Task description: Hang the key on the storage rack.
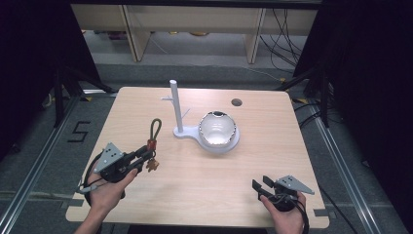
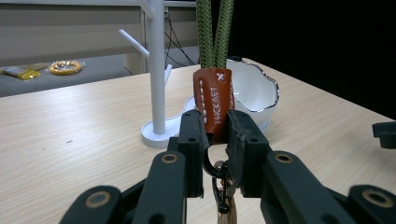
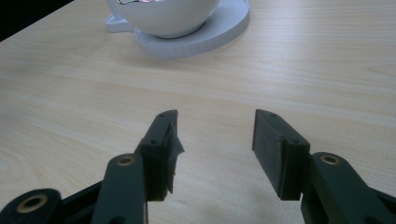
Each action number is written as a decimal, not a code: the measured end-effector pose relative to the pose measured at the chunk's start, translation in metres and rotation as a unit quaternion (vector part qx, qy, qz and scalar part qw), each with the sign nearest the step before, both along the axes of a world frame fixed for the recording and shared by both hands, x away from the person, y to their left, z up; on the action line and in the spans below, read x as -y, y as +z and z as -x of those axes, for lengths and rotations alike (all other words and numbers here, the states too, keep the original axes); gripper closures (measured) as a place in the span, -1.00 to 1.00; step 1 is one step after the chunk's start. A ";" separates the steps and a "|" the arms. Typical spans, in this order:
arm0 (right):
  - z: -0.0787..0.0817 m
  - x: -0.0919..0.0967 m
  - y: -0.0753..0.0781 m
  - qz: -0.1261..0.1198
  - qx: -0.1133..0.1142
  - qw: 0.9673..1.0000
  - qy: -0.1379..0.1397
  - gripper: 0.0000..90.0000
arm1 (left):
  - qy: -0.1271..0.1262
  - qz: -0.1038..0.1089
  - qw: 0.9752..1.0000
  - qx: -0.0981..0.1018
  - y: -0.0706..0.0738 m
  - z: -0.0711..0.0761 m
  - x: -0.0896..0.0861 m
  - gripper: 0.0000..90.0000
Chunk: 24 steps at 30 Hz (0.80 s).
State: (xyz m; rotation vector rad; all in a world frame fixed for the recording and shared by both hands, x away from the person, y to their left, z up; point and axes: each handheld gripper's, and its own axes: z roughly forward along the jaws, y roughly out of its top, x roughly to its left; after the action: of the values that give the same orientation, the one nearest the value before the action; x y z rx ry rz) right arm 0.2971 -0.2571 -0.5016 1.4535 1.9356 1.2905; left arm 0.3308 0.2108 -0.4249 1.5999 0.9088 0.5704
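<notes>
My right gripper (image 3: 217, 140) gapes empty, nearest me, well short of the bowl (image 1: 217, 128). My left gripper (image 2: 215, 135) pinches the keychain's (image 1: 153, 144) orange leather tab, green woven cord upright, left of the glossy white bowl; slim white stand (image 1: 176, 105) beside it.

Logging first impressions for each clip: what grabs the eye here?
The left gripper, at the table's near left, clamps a keychain by its orange leather tab, green cord loop upright. Mid-table a white stand rises beside a white bowl. The right gripper rests open, near right.
</notes>
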 end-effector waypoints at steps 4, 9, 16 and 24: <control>0.002 -0.001 0.001 -0.010 -0.009 1.000 -0.006 0.13 | 0.007 0.003 1.000 -0.001 0.000 -0.003 -0.004 0.68; -0.001 0.000 0.000 0.002 0.003 1.000 -0.002 0.13 | 0.012 0.004 1.000 -0.005 -0.001 -0.008 -0.007 0.68; 0.002 -0.002 0.003 -0.009 -0.009 1.000 -0.011 0.11 | 0.018 -0.001 1.000 -0.005 0.000 -0.016 -0.009 0.68; 0.003 -0.002 0.004 -0.012 -0.013 1.000 -0.013 0.11 | 0.023 -0.001 1.000 -0.004 0.002 -0.023 -0.010 0.68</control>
State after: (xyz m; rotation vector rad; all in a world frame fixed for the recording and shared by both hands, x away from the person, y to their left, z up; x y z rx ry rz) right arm 0.2938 -0.2553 -0.4973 1.5094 1.9160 1.2945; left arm 0.3533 0.2206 -0.4225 1.5874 0.9523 0.5974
